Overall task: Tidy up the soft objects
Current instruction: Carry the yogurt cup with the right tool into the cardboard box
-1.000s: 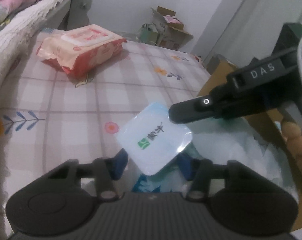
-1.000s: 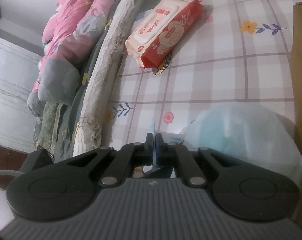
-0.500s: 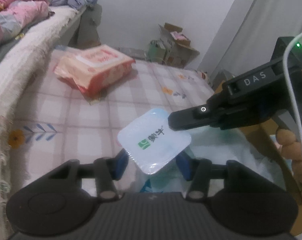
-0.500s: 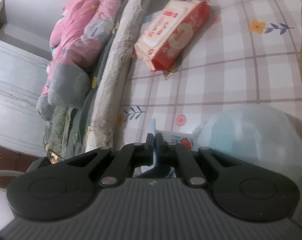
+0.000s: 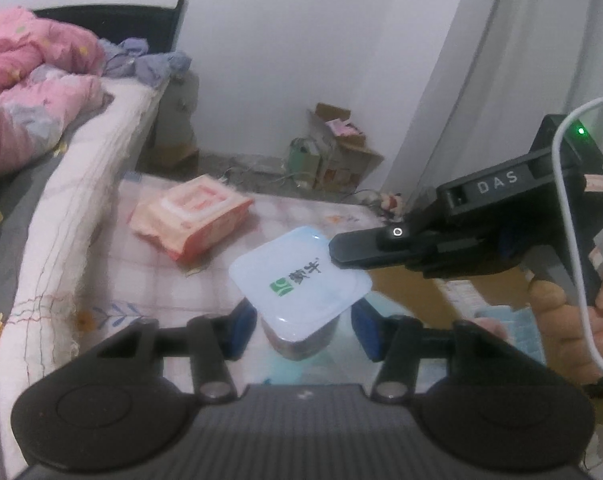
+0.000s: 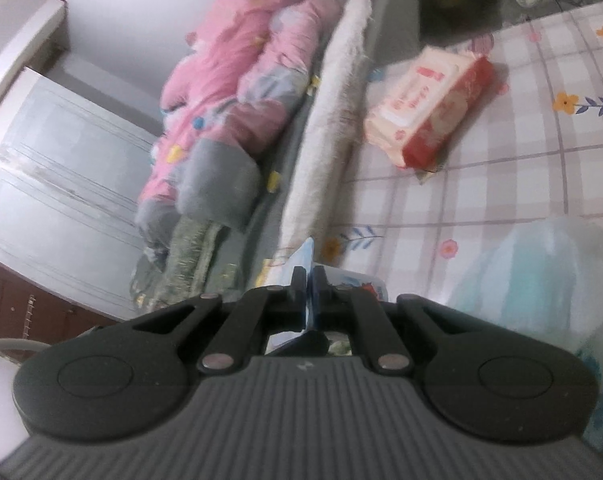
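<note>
A small yogurt cup [image 5: 297,276] with a white foil lid and a green logo hangs above the checked sheet [image 5: 173,280]. My left gripper [image 5: 301,328] is shut on its body, a blue pad on each side. From the right, my right gripper [image 5: 333,248] pinches the lid's corner. In the right wrist view that gripper [image 6: 310,280] is shut on the thin lid edge, with the cup's printed side [image 6: 353,284] just beyond. A pink-and-red pack of wet wipes [image 5: 189,216] [image 6: 429,108] lies on the sheet further off.
A thin plastic bag with blue contents [image 6: 541,272] sits close under the right gripper. A brown cardboard box [image 5: 405,292] stands at the right. A raised bed with a pink quilt [image 5: 29,92] [image 6: 241,80] borders the sheet. A person's hand [image 5: 561,320] holds the right gripper.
Both grippers have risen together with the cup held between them. Their views tilted up, so the wipes pack and sheet look farther away and more wall shows.
</note>
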